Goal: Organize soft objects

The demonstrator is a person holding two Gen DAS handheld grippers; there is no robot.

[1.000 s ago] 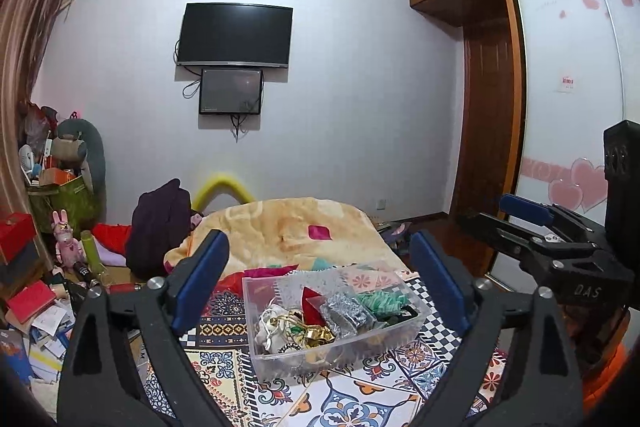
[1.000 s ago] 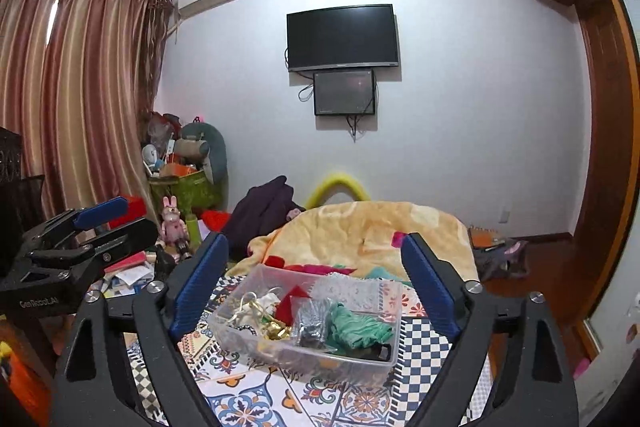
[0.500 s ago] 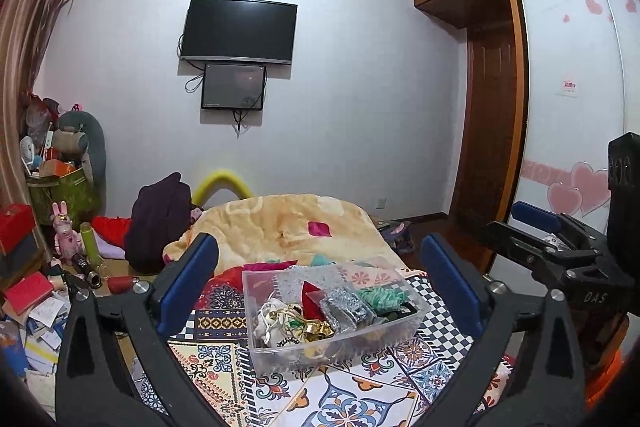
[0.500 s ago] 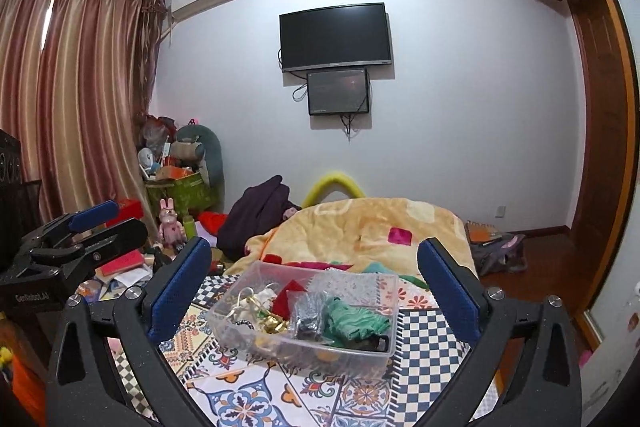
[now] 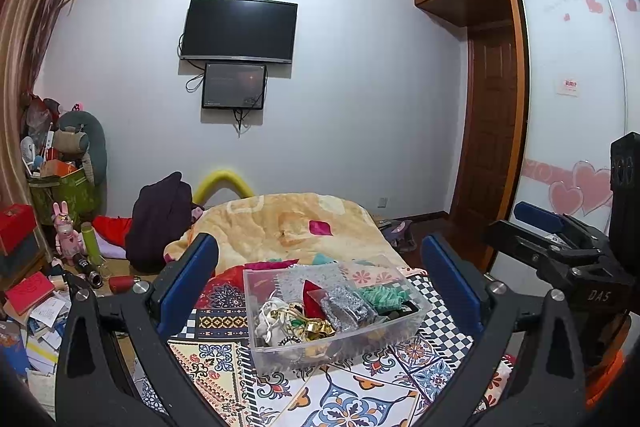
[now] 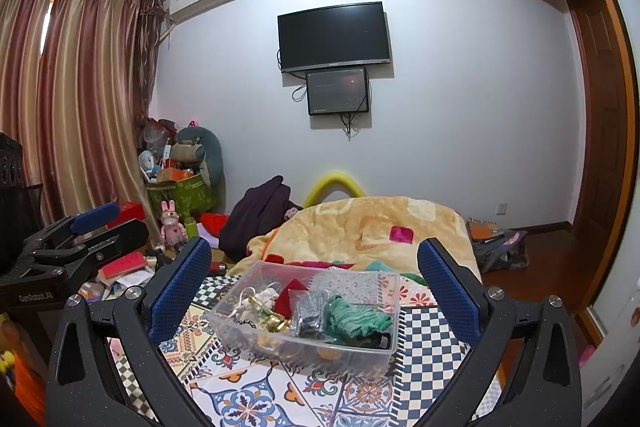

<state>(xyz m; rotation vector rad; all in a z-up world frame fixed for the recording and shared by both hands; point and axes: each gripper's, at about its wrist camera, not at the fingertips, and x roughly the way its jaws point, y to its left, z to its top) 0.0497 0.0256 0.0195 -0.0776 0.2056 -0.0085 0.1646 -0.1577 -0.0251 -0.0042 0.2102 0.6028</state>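
Note:
A clear plastic bin (image 5: 344,341) (image 6: 248,331) sits on a patterned cloth (image 5: 352,399) (image 6: 256,399). It holds soft items: a green fabric piece (image 5: 384,297) (image 6: 356,319), a silver-grey pouch (image 5: 348,307) (image 6: 310,313), a red cloth (image 5: 312,295) (image 6: 288,293), gold and white ribbon pieces (image 5: 296,323) (image 6: 262,311). My left gripper (image 5: 320,275) is open and empty, held back from the bin. My right gripper (image 6: 314,269) is open and empty, also back from the bin. Each gripper shows at the edge of the other's view (image 5: 560,243) (image 6: 72,243).
A yellow-orange blanket (image 5: 280,223) (image 6: 372,227) lies behind the bin with a dark garment (image 5: 160,215) (image 6: 260,211) beside it. Clutter, a pink bunny toy (image 5: 64,231) and a green box (image 5: 64,193) fill the left floor. A wardrobe (image 5: 572,107) stands at right.
Both grippers have opened slightly wider and drawn back a little; the bin looks a bit farther and lower between the fingers. Nothing in the bin has moved.

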